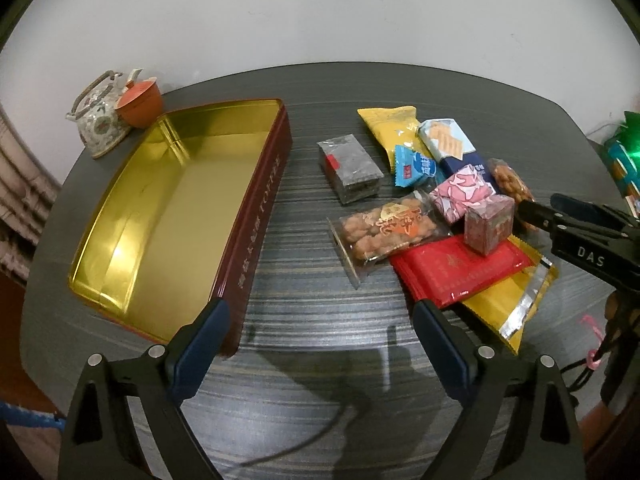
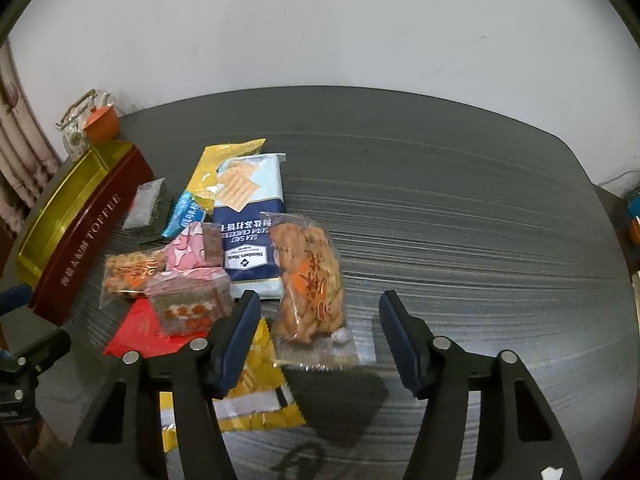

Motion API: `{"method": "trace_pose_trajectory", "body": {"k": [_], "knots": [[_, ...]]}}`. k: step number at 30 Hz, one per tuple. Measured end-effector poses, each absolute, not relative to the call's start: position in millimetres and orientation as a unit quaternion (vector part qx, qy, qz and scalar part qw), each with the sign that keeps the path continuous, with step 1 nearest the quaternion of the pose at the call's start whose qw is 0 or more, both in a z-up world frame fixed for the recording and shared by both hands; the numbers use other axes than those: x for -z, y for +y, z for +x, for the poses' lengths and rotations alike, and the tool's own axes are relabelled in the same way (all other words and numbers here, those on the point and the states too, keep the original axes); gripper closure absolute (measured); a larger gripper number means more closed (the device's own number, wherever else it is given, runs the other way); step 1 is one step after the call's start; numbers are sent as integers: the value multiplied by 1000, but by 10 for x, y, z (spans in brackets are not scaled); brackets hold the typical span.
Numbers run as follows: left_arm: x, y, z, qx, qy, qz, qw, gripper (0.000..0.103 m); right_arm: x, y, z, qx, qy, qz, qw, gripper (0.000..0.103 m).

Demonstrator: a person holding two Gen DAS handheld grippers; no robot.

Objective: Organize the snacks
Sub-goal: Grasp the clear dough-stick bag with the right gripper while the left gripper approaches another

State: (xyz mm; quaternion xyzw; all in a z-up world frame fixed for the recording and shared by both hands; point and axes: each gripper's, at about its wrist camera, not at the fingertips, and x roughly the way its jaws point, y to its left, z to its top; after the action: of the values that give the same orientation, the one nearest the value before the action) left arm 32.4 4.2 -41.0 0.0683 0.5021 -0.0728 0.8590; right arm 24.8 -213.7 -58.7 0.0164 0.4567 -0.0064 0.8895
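The heap of wrapped snacks lies on the dark striped table, to the right of the long gold-lined red metal tin, which stands open and empty, I think ready to receive them. The clear bag of brown fried twists lies at the heap's edge farthest from the tin, and the right gripper hovers over its near end with jaws apart, not pressing it. The left gripper stands wide over bare table near the tin's corner, holding nothing. The bottom yellow foil packet is mostly covered by other packets and a finger.
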Motion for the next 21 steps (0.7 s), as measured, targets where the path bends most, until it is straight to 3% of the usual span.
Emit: {"method": "trace_pose_trajectory", "body": {"k": [6, 10, 21], "knots": [[449, -15, 423, 83, 504, 83, 856, 21, 672, -2179, 352, -2, 466, 24, 885, 53], [468, -15, 501, 87, 505, 87, 854, 21, 738, -2169, 387, -11, 472, 23, 881, 67], [458, -95, 712, 163, 505, 102, 841, 21, 762, -2455, 265, 31, 463, 17, 886, 68]]}}
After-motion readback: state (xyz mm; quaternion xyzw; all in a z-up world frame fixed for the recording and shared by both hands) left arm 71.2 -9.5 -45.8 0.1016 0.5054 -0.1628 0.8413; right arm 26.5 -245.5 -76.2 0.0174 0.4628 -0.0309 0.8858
